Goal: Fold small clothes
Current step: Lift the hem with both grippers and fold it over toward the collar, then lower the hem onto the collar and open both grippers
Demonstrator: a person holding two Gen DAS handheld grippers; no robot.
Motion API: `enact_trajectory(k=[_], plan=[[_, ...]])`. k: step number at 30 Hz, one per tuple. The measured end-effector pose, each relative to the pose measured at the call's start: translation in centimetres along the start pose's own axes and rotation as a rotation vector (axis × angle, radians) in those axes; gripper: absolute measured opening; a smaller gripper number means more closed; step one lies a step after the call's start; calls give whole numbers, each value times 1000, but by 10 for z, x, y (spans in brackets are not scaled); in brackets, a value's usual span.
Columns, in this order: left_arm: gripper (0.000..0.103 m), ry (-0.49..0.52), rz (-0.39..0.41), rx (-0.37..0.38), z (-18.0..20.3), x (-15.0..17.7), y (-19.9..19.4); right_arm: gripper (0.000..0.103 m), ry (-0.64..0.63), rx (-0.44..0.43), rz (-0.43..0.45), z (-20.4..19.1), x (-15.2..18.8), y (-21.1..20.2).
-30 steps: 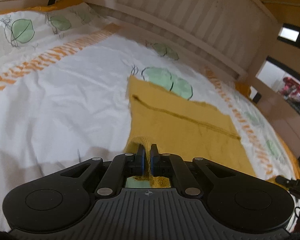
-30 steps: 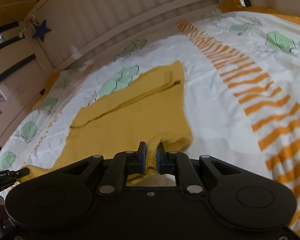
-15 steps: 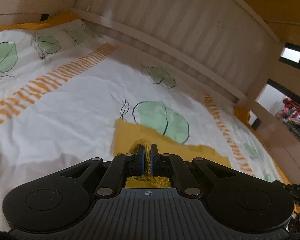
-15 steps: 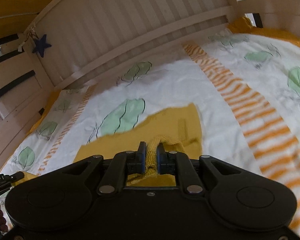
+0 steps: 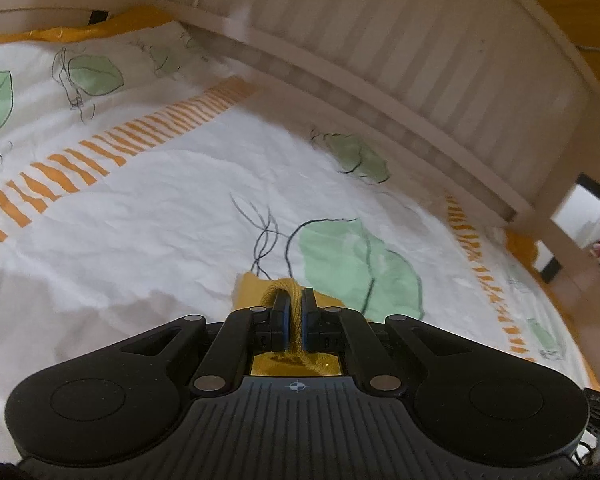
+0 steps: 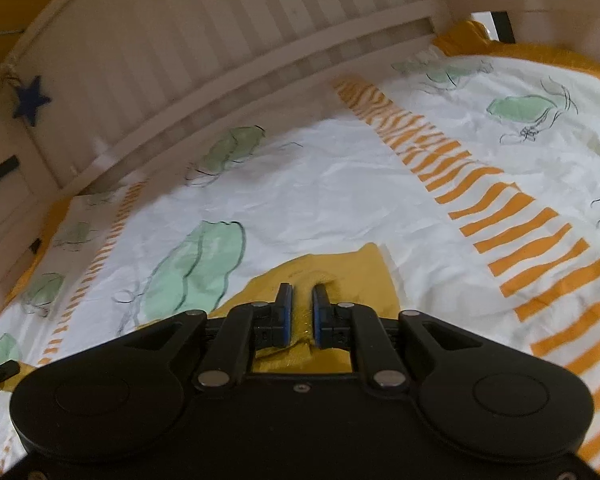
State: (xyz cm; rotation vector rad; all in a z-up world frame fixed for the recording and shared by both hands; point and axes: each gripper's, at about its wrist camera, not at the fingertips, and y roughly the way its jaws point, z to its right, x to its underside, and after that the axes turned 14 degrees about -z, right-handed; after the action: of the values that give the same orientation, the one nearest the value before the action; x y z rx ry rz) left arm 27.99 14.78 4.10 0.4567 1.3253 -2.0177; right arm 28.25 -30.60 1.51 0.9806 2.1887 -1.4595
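A small mustard-yellow knit garment (image 6: pixel 340 272) lies on the bed. In the left wrist view only its far corner (image 5: pixel 250 294) shows past my fingers. My left gripper (image 5: pixel 295 300) is shut on a bunched fold of the yellow knit. My right gripper (image 6: pixel 300 296) has its jaws a little apart over the garment's far edge, and the cloth between them lies slack. Most of the garment is hidden under both grippers.
The bed cover (image 5: pixel 160 220) is white with green leaf prints and orange striped bands (image 6: pixel 500 204). A slatted wooden headboard (image 5: pixel 400 60) runs across the far side. A blue star (image 6: pixel 31 100) hangs on the rail at left.
Both grippers carried the near edge of the garment forward toward the headboard, folding it over itself. The right jaws have opened slightly and the cloth has slipped down between them.
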Motion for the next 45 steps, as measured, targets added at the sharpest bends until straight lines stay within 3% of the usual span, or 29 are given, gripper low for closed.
enact_trajectory(k=[2,7,10,12,14,25,26,27,30,34,37,45], plan=[[5,-13,-15,-10,-3,-5,13,13,17,11,-3,5,-6,13],[5,-20,-45,-44,-8,-10,38,16,68,15,-35,19,-15,37],[5,-30,-55,-45,-9,-11,43,24,75,-20,-91,24,-16,44],[5,-20,-54,-49,-8,-12,45,44,78,-37,-142,28,-14,45],[5,-1,-56,-59,-6,-13,47,50,62,-35,-168,30,-11,42],[5,13,-61,-63,-3,-13,48,50,-55,-69,-212,19,-3,52],[5,12,-63,-64,-4,-13,49,43,-65,-66,-217,18,-2,54],[5,9,-64,-64,-3,-12,49,10,-82,-51,-220,15,-1,56],[5,-4,-65,-54,-3,-12,44,12,-81,-77,-201,13,-1,48],[5,-28,-39,4,3,-15,33,12,55,-158,-75,23,-10,13],[5,1,-29,16,12,-18,37,12,121,-164,17,29,-21,-3],[5,17,-90,-33,8,-24,80,12,157,-80,-78,37,-35,55]])
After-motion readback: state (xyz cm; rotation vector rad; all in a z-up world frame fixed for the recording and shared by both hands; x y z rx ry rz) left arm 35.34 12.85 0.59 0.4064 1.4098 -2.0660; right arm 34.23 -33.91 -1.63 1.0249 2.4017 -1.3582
